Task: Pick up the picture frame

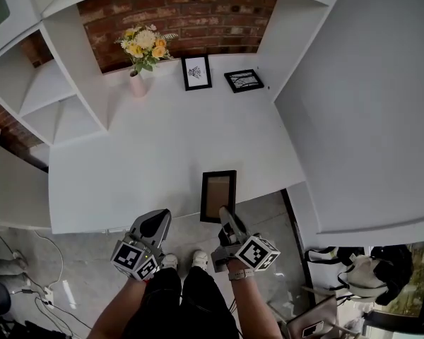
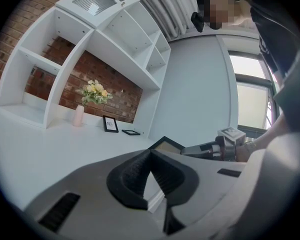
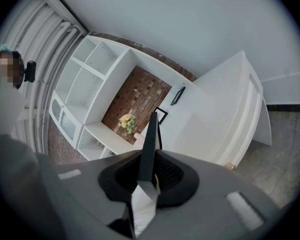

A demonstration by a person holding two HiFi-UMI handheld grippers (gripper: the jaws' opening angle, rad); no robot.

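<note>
We clamp our right gripper [image 1: 225, 216] on the picture frame's [image 1: 218, 193] near edge. Our left gripper [image 1: 160, 219], closed on nothing, hangs just left of the frame, off the surface [image 1: 162, 154].

Picture frames: three, I count. There's the near frame [image 1: 218, 195], the upright frame [image 1: 196, 73] and the flat frame [image 1: 244, 80].
Vases: just the one, a pink vase [image 1: 137, 83].
Flower bunches: one, yellow flowers [image 1: 144, 46] in that vase.
Grippers: two, the left gripper [image 1: 157, 219] and the right gripper [image 1: 225, 212].
Marker cubes: two, a left cube [image 1: 136, 258] and a right cube [image 1: 258, 251].
Tables: one white table [image 1: 162, 154].
Shoes: two, a left shoe [image 1: 169, 261] and a right shoe [image 1: 199, 260].
</note>
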